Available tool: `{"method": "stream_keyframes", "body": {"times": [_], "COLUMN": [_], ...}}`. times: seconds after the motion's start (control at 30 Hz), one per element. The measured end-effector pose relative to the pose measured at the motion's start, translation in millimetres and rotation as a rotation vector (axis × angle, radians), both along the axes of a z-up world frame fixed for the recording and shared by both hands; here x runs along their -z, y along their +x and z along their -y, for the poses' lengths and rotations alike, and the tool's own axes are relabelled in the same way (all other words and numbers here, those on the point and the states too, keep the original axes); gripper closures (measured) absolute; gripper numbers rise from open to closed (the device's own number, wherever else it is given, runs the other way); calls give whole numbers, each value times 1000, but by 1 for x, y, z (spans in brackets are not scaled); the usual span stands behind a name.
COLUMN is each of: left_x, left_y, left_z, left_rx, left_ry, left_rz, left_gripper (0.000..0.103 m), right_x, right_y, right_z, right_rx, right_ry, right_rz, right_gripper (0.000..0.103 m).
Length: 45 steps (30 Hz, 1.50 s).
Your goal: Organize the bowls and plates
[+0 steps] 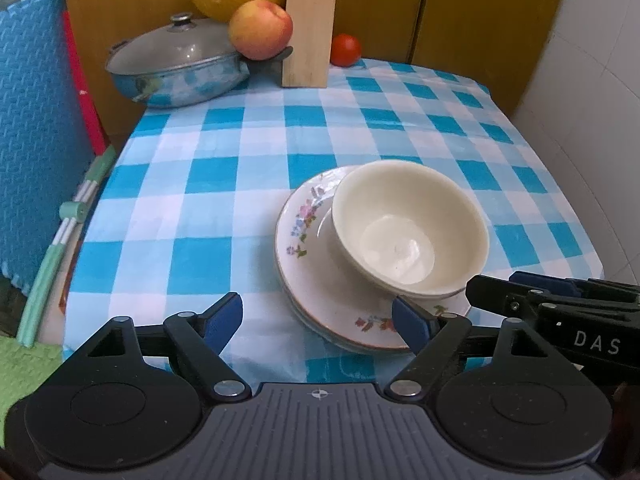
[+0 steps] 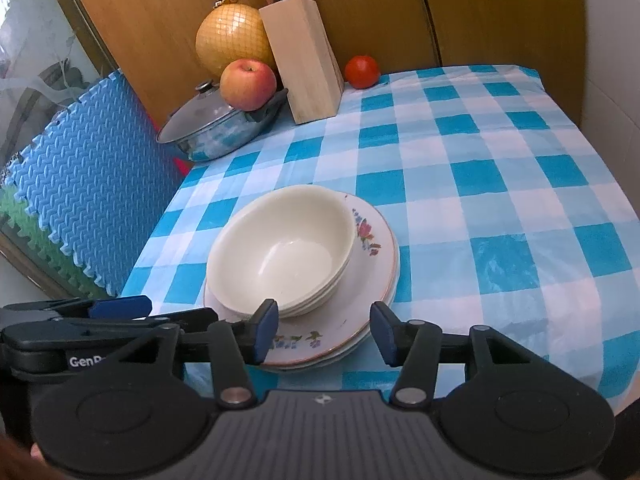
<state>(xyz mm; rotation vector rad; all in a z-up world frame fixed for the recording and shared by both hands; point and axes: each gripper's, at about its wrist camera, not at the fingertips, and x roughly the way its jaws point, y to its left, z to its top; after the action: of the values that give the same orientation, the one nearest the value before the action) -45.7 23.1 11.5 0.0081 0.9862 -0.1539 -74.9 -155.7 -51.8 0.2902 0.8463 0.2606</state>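
Observation:
A stack of cream bowls sits nested on a stack of floral plates near the front of the checked table. My left gripper is open, low over the cloth at the plates' near left rim, its right pad just over the rim. My right gripper is also open, straddling the plates' near edge, with nothing between its fingers. Each gripper shows at the side of the other's view: the right gripper, the left gripper.
At the back stand a lidded blue pot, an apple, a netted pomelo, a wooden knife block and a tomato. Blue foam mats line the left edge.

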Motion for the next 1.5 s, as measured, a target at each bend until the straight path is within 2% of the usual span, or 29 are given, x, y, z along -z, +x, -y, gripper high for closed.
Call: {"method": "stream_keyframes", "body": {"times": [0.4,1.5], "left_x": [12,16], "left_y": [-4,-8], "left_z": [4,10], "left_rx": [25,52], "left_ry": [-10,40], "left_rz": [-35,-43], "left_gripper": [16,16], "right_x": [9,17], "right_y": [-9,-13], "right_z": [0,3], "right_rx": [12,18], "right_ry": [-8,0], "right_rz": [-35,-60], "right_gripper": [50,48]}}
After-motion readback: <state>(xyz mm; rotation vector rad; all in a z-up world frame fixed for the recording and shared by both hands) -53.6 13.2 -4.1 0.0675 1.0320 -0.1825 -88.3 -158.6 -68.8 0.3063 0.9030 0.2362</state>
